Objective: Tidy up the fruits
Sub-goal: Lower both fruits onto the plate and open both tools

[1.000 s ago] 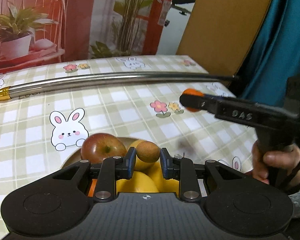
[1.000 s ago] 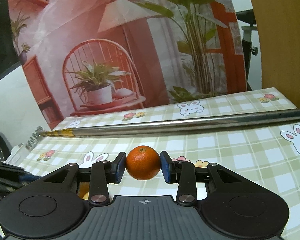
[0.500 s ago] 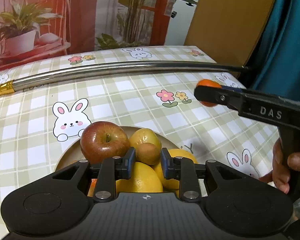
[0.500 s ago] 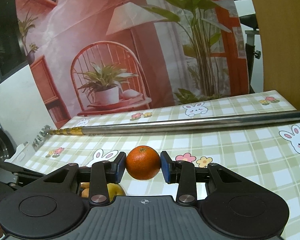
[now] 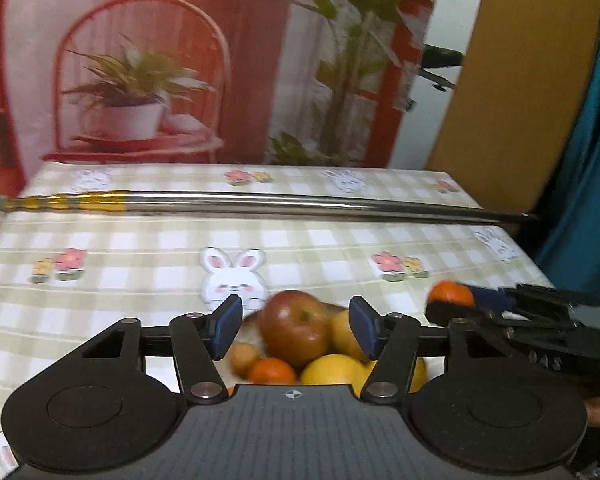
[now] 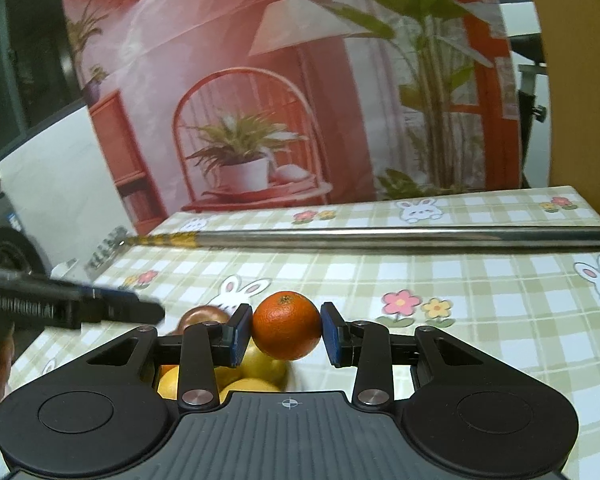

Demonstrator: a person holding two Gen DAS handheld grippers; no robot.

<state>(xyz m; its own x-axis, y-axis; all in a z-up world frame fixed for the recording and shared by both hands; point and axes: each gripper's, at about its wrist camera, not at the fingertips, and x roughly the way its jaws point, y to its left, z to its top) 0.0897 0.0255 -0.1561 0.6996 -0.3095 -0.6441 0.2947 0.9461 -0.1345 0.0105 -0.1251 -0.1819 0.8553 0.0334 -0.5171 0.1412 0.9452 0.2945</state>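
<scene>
While right claw (image 6: 287, 334) grips one orange (image 6: 286, 325), left claw (image 5: 296, 328), just opening, holds nothing.

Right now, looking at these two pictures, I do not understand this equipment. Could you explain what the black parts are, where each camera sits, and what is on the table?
A person holds two hand tools with pinching fingers; each carries a camera looking forward. In the left tool's view, the left gripper has just been opening and holds nothing. Below it a plate carries a red apple, yellow fruits and a small brown fruit. In the right tool's view, the right gripper pinches an orange. A long metal rod lies across the checked tablecloth.
</scene>
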